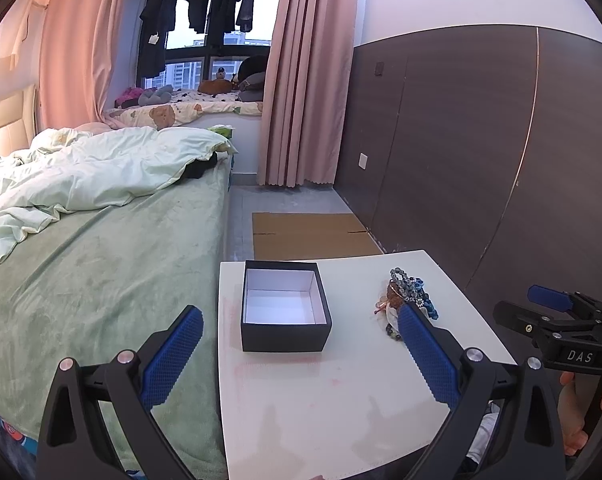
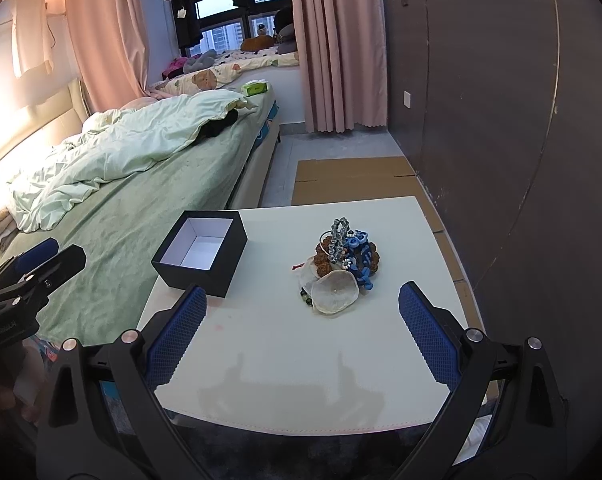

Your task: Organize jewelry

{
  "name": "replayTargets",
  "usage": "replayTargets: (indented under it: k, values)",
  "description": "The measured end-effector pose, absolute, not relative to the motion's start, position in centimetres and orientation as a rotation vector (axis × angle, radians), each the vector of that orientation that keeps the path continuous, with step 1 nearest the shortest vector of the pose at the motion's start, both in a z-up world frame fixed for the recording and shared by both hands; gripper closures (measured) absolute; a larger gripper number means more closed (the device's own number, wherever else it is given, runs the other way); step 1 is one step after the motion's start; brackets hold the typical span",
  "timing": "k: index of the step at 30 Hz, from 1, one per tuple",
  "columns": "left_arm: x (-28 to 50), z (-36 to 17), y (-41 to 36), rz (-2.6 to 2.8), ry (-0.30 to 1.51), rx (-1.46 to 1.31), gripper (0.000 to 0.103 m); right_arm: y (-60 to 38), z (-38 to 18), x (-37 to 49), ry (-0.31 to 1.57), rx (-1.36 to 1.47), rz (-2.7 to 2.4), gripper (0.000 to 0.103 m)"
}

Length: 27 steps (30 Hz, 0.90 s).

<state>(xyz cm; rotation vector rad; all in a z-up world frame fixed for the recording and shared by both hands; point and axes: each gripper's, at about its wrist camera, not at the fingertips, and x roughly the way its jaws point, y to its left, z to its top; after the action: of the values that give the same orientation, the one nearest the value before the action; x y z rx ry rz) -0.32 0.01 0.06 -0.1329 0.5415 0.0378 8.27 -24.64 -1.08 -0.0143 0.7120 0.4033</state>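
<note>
Left wrist view
- Left tool (image 1: 301,354): spread wide, holding nothing, poised above the near part of the white counter (image 1: 321,408).
- Box (image 1: 285,306): black, lidless, white inside, nothing in it; dead ahead, a little left of the midline between the fingers.
- Jewelry heap (image 1: 407,296): ahead and to the right, just past the tip of the right-side finger, which hides its near edge; well apart from the box.
- Right tool (image 1: 557,308): off to the far right beyond the counter edge; seen side-on, so spread or shut cannot be told here.

Right wrist view
- Right tool (image 2: 303,342): spread wide, gripping nothing.
- Jewelry heap (image 2: 343,264): straight ahead, nearly centred between the fingers, slightly right of the midline; a pale disc at its near side, beads piled behind.
- Long axis: none clear; roughly round clump, possibly tangled.
- Box (image 2: 205,252): ahead-left, just beyond the left-side fingertip.
- Nearer tool: likely the right, squarely lined up on the heap; left better placed for the box.
</note>
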Motion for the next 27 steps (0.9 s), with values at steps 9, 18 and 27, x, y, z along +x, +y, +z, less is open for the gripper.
replayTargets:
  k: [9,18,27]
  values:
    - [-0.49,0.04,-0.02,0.037,0.541,-0.132,0.008,-24.5,-1.38,8.28,0.708,-0.03,0.397,0.007]
    - [-0.53,-0.07,-0.11,0.036,0.544,-0.131,0.008,-24.84,-1.56,8.4,0.708,-0.03,0.393,0.007]
    - [-0.51,-0.12,-0.08,0.036,0.544,-0.129,0.008,-24.56,-1.49,8.32,0.707,-0.034,0.392,0.007]
